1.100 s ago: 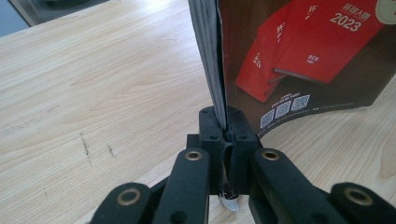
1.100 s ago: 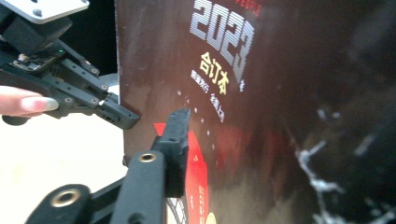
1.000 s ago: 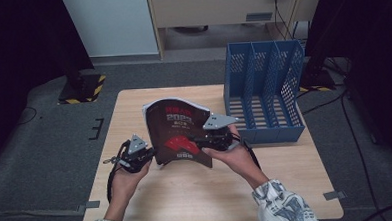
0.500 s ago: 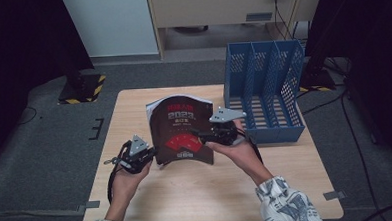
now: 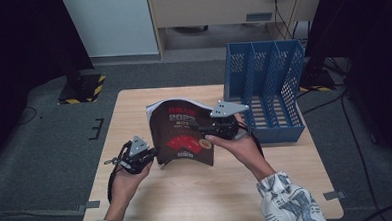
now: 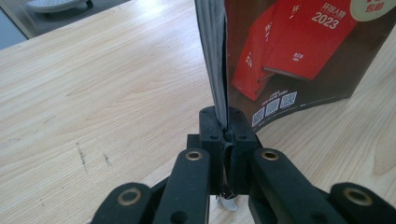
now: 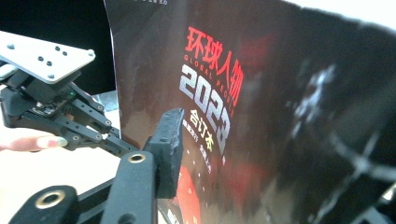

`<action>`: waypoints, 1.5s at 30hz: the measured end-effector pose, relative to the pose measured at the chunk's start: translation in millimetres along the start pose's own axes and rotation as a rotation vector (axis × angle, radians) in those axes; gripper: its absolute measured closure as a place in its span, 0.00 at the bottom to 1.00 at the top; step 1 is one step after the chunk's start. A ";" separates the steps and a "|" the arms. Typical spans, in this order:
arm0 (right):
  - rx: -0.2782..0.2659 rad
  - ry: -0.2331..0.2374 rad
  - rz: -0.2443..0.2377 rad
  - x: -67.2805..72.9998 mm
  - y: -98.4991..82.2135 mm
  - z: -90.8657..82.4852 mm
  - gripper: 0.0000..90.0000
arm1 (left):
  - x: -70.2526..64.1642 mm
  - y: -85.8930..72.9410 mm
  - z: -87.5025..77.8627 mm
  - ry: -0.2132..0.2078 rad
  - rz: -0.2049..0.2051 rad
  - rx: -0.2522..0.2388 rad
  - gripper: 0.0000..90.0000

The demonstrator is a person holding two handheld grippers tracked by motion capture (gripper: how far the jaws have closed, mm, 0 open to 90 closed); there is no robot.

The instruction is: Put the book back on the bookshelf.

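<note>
Black jaws of the left gripper (image 6: 227, 140) pinched tight on the near left corner of the magazine (image 5: 181, 133), at the spine, pages squeezed flat between the pads. Right gripper (image 5: 208, 131) clamped on the opposite, right edge of the same magazine, one pad (image 7: 169, 140) pressed on the dark front cover beside the red and white title; other pad hidden behind the pages. Magazine held upright between the two, bottom edge on or just above the wooden table (image 5: 134, 113), cover bowed and facing the near side, red books printed low on it. Farther right and toward the far edge, blue file holder (image 5: 264, 90) standing open-topped, three slots, apparently nothing in them, near the right gripper but apart from the magazine.

Step in hand, by the look of it: carrying the magazine upright toward the file holder. Next move likely calls for lifting clear of the table, swinging right and far, lining the spine up with one slot, then lowering straight. Worth watching: limp cover buckling or catching on a divider; left grip probably needs letting go before the slot.
</note>
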State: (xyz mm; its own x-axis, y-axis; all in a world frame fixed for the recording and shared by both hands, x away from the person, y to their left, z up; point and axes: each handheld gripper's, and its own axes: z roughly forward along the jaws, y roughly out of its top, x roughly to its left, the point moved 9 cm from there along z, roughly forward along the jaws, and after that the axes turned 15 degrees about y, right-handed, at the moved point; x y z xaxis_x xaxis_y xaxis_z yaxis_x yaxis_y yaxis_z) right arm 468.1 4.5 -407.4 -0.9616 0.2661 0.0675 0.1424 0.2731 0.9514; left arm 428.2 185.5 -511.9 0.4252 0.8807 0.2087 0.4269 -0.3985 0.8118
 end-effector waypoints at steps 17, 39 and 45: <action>0.030 0.026 -0.020 2.2 7.7 3.4 0.82 | 1.6 -3.6 0.9 -0.004 0.003 0.012 0.96; 0.049 0.033 -0.021 3.8 7.8 8.6 0.95 | 1.6 -4.0 0.4 -0.014 0.004 0.010 0.96; 0.061 0.020 -0.022 4.6 7.8 6.3 0.97 | 1.9 -4.3 1.4 -0.011 0.001 0.011 0.95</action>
State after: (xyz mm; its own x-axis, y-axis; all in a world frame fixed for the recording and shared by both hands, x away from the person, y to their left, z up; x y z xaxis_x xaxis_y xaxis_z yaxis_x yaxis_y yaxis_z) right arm 466.2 13.6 -401.6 -0.9690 0.2414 0.0530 0.1345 0.3351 0.9325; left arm 428.3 188.5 -515.8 0.4348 0.8772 0.2036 0.4350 -0.4026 0.8054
